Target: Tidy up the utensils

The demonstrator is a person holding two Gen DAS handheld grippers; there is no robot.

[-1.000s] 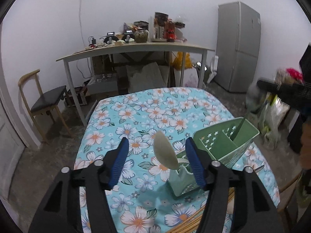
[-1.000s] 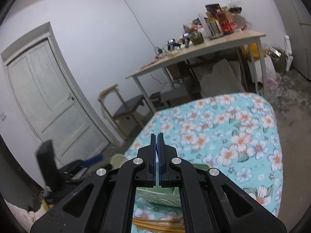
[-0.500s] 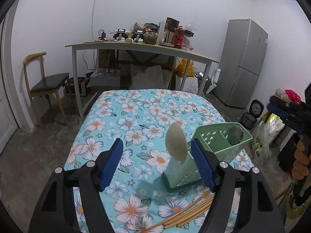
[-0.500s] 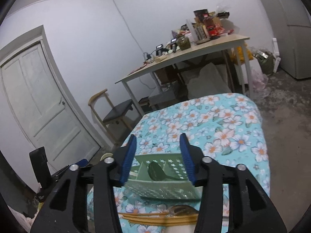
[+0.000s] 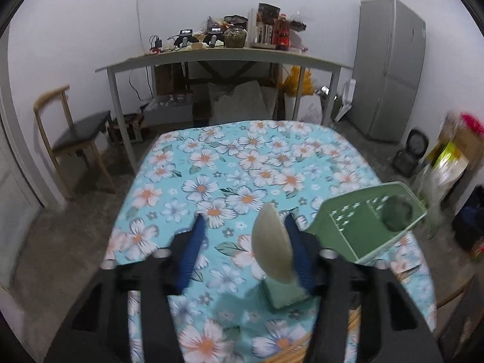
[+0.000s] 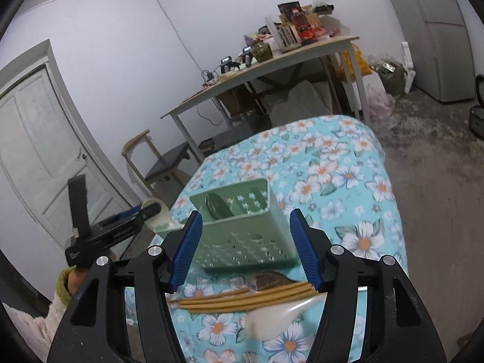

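A green perforated utensil holder [image 5: 372, 227] stands on the floral table, with a dark spoon [image 6: 216, 207] in one compartment. A cream spoon bowl [image 5: 273, 246] rises between the fingers of my left gripper [image 5: 245, 252], which is open; whether the spoon touches a finger is unclear. From the right wrist view the left gripper [image 6: 133, 220] hangs left of the holder [image 6: 242, 227] with the cream spoon [image 6: 157, 216] at its tip. My right gripper [image 6: 243, 248] is open and empty, above the holder's near side. Wooden chopsticks [image 6: 242, 298], a dark spoon [image 6: 269, 279] and a white spoon [image 6: 278, 317] lie on the cloth in front.
The floral tablecloth [image 5: 242, 163] covers the table. Beyond it stand a cluttered desk [image 5: 224, 57], a wooden chair [image 5: 75, 133], a grey fridge [image 5: 390, 66] and a white door [image 6: 39, 157]. Bags and boxes [image 5: 447, 160] sit on the floor at the right.
My right gripper opened from shut, let the dark spoon go into the holder and drew back, widening further. The left gripper shifted a little, with the cream spoon still between its fingers.
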